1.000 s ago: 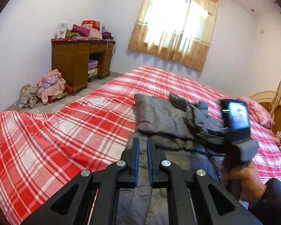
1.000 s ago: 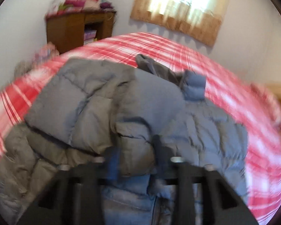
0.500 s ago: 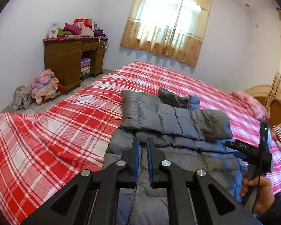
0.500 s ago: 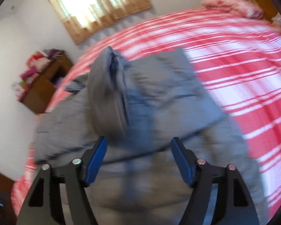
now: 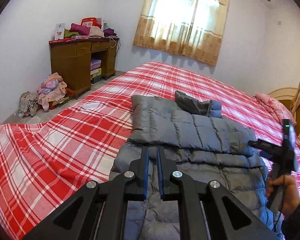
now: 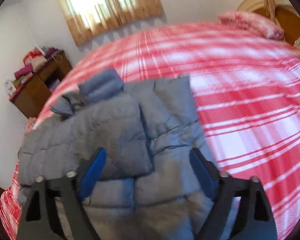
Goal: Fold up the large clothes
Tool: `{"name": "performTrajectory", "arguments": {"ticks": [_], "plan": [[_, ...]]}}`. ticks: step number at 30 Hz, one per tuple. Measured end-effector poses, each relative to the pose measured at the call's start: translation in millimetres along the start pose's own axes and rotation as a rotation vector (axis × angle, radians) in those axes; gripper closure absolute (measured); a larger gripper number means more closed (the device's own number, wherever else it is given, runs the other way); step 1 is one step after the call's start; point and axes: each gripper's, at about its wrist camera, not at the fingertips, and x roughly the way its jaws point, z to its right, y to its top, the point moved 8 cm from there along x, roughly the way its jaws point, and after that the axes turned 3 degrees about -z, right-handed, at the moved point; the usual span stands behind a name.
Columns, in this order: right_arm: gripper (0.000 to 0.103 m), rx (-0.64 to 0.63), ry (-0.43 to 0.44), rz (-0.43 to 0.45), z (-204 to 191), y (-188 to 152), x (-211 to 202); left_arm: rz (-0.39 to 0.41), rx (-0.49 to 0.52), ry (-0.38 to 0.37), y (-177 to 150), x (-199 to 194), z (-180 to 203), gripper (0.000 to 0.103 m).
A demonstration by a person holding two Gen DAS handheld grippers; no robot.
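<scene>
Lying on the plaid bed [image 5: 74, 148], the grey jacket [image 5: 192, 132] fills the centre of the left view, collar toward twelve o'clock and hem toward six. At nine o'clock a desk [image 5: 74, 60] stands against the wall with a clothes pile [image 5: 50, 92] at its foot. The left gripper [image 5: 152, 172] hovers low over the jacket's near left part, jaws nearly closed with only a thin gap and nothing between them, much as it was a second ago. A sleeve now lies folded flat across the chest, where a second ago it was bunched up beside the right gripper. At three o'clock the right gripper [image 6: 146, 172] has let go since then: its own view, blurred by motion, shows the jaws spread wide and empty over the jacket, and in the left view it has pulled back toward the bed's right edge. This suggests the sleeve fold is done and released. The likely next step is bringing the hem up toward the collar, though the puffy fabric may spring open. A pink pillow [image 5: 274, 106] lies at two o'clock.
</scene>
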Motion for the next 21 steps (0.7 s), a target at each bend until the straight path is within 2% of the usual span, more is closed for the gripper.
{"name": "performTrajectory", "arguments": {"ticks": [1,3,4,5,8,10,13,15,19,21], "plan": [[0.03,-0.009,0.018,-0.029,-7,-4,11,-0.004,0.005,0.003,0,1,0,0.096],[0.059,-0.04,0.077,-0.063,-22,-15,11,-0.004,0.011,0.0,4,3,0,0.096],[0.081,-0.052,0.091,-0.074,-26,-18,9,-0.001,0.011,-0.005,6,3,0,0.096],[0.088,-0.063,0.129,-0.079,-34,-22,-1,0.004,0.01,-0.015,8,4,0,0.096],[0.089,-0.071,0.212,-0.097,-45,-37,-34,0.004,-0.006,-0.031,17,9,-1,0.096],[0.089,-0.092,0.232,-0.114,-47,-47,-47,-0.004,-0.025,-0.038,22,12,-2,0.096],[0.089,-0.152,0.143,-0.121,-33,-58,-49,-0.007,-0.017,-0.014,26,16,-2,0.096],[0.089,-0.184,0.043,-0.131,-13,-64,-39,-0.005,-0.002,0.027,27,17,-6,0.096],[0.087,-0.184,0.039,-0.153,4,-74,-28,-0.018,-0.025,0.037,25,24,-15,0.096],[0.079,-0.212,0.005,-0.131,0,-70,-29,-0.023,-0.026,0.054,25,29,-17,0.096]]}}
